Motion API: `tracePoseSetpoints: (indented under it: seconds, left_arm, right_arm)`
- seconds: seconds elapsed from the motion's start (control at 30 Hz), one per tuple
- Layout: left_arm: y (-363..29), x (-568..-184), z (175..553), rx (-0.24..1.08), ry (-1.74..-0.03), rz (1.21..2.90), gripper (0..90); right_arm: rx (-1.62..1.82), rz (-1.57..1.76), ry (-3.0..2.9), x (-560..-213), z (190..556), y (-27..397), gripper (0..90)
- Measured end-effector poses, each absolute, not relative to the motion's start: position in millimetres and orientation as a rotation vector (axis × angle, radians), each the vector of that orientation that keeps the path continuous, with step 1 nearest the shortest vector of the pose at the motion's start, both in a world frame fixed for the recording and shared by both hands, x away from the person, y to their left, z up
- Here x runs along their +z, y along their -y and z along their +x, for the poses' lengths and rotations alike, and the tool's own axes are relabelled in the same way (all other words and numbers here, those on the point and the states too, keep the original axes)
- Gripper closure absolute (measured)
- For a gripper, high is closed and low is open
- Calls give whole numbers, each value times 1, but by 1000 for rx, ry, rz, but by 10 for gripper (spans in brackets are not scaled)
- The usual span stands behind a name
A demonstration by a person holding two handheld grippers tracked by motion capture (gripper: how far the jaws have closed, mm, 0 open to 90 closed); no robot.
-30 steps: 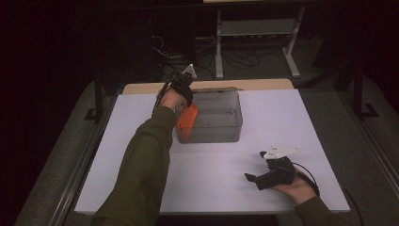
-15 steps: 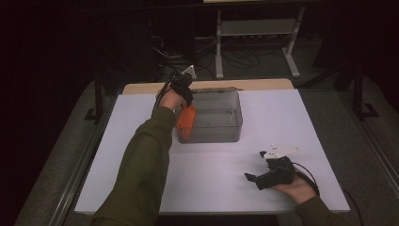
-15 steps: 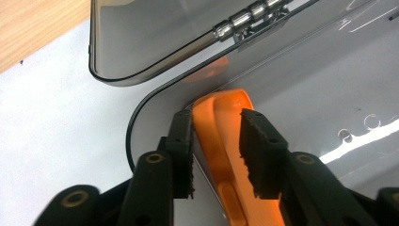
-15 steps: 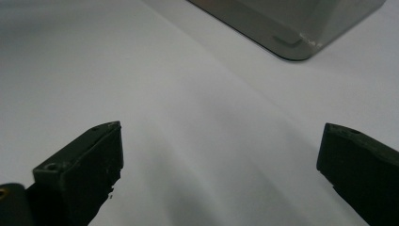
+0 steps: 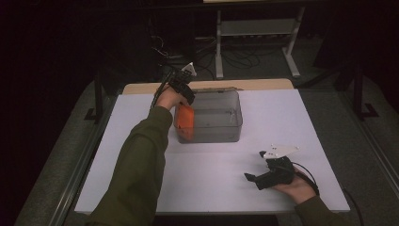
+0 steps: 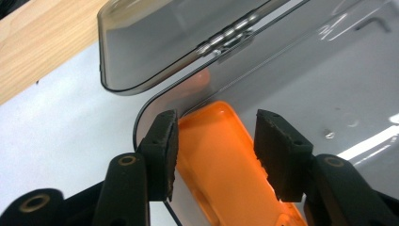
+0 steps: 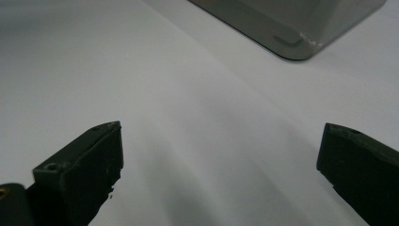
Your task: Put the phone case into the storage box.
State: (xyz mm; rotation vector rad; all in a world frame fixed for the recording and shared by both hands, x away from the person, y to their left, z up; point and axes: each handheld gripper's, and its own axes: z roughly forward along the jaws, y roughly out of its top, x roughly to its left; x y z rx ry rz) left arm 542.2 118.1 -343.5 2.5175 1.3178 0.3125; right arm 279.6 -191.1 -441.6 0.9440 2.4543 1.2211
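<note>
Orange lid [image 6: 221, 165] leans inside the clear bin [image 5: 216, 123] at its nine-o'clock wall. Left gripper [image 6: 216, 155] straddles it, jaws just opening, pads off it. Right gripper [image 5: 256, 178] rests at five o'clock on the table [image 5: 282, 113], jaws wide and empty.

A white table [image 5: 211, 188] carries a clear grey bin [image 5: 216, 117] near its far edge, left of centre.
</note>
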Motion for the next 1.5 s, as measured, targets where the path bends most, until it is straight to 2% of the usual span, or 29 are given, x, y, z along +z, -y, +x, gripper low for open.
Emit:
tracePoseSetpoints:
  seconds: [0.5, 1.03, 1.5]
  left_arm:
    - [-123, -320, 527, 204, -1113, 2402, 372]
    - [-145, -311, 500, 210, -929, 2332, 175]
    - [-166, -312, 475, 233, -824, 2274, 71]
  right_arm:
    - [1213, 942, -2464, -443, 281, 191, 5]
    - [1213, 935, -2462, -442, 282, 189, 5]
    - [1208, 929, -2468, -442, 283, 189, 6]
